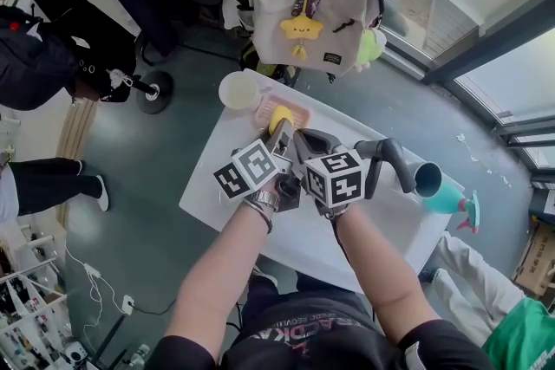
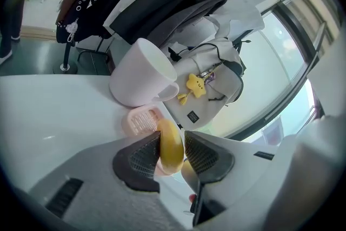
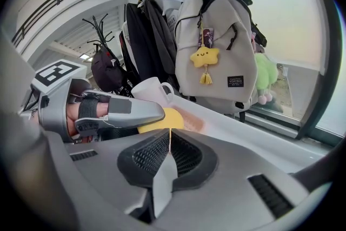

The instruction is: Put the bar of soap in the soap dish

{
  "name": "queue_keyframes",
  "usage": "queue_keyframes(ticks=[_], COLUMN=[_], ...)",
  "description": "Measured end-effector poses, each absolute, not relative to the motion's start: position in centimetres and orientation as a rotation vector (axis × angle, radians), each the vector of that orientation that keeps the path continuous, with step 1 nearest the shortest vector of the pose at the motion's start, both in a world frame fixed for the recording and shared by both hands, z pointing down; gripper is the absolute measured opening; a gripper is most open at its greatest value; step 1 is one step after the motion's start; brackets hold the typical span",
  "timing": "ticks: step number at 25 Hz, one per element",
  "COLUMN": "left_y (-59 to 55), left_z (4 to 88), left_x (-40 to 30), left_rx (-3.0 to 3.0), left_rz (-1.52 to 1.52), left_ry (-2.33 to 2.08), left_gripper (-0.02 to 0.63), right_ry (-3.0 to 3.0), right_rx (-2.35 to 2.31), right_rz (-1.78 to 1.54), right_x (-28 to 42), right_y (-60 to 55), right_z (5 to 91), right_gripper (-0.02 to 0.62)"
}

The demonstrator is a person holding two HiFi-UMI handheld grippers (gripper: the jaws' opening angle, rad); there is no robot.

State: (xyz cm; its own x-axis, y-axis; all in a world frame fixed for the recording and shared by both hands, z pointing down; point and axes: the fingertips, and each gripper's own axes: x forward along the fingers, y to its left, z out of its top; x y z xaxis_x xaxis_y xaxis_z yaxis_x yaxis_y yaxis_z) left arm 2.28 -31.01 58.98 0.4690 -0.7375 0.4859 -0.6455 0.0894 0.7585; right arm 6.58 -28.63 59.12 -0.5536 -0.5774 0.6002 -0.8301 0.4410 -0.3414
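The yellow bar of soap (image 1: 280, 117) (image 2: 170, 146) (image 3: 162, 119) stands on edge between the pads of my left gripper (image 1: 279, 130) (image 2: 173, 138), its lower end over the pink ribbed soap dish (image 1: 299, 113) (image 2: 141, 119) (image 3: 192, 119). It leans on the left pad, and a thin gap shows at the right pad, so the jaws are open around it. My right gripper (image 1: 299, 139) (image 3: 169, 135) hovers just to the right of the left one, shut with nothing between its pads.
A white mug (image 1: 238, 89) (image 2: 140, 76) stands just beyond the dish at the far end of the white table (image 1: 225, 186). A grey backpack (image 1: 321, 4) hangs behind the table. A teal bottle (image 1: 442, 195) lies at the right edge.
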Motion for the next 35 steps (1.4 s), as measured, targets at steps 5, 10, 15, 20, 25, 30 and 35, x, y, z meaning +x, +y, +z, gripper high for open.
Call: queue_keyframes(ticks=[5,10,15,20,25,30,35], left_y=[-30.5,-30.0,-29.6,-29.2,-28.9,-29.2,-29.2], left_z=[58.9,58.9,59.7,60.0,60.6,60.7,60.7], left_x=[1.3,0.5,0.1,0.3,-0.1,-0.1,0.0], left_rx=[1.593,1.582,1.534,1.498,1.49,1.493,1.503], left_rz=[-0.114,-0.122,-0.138,-0.165,-0.149,-0.16,-0.148], left_ry=[-1.247,-1.259,-1.259,-1.242,-1.265,-1.267,-1.262], left_gripper=[0.133,0.097,0.098,0.098,0.098,0.098,0.098], right_ry=[-2.306,-2.295,-2.282,-2.282,-2.306,-2.303,-2.262], right_rx=[1.179,1.188,1.185,1.199,1.206,1.18,1.064], right_rz=[0.865,0.866,0.825,0.791,0.748,0.66,0.508], right_x=[6.1,5.9,5.7,5.6,5.6,6.2,5.7], right_y=[-28.5,-28.6,-29.3,-30.2,-29.7,-26.6,-25.9], right_z=[59.1,59.4,59.5,59.4,58.9,58.5,59.4], right_gripper=[0.014,0.014,0.014,0.012,0.014,0.114,0.141])
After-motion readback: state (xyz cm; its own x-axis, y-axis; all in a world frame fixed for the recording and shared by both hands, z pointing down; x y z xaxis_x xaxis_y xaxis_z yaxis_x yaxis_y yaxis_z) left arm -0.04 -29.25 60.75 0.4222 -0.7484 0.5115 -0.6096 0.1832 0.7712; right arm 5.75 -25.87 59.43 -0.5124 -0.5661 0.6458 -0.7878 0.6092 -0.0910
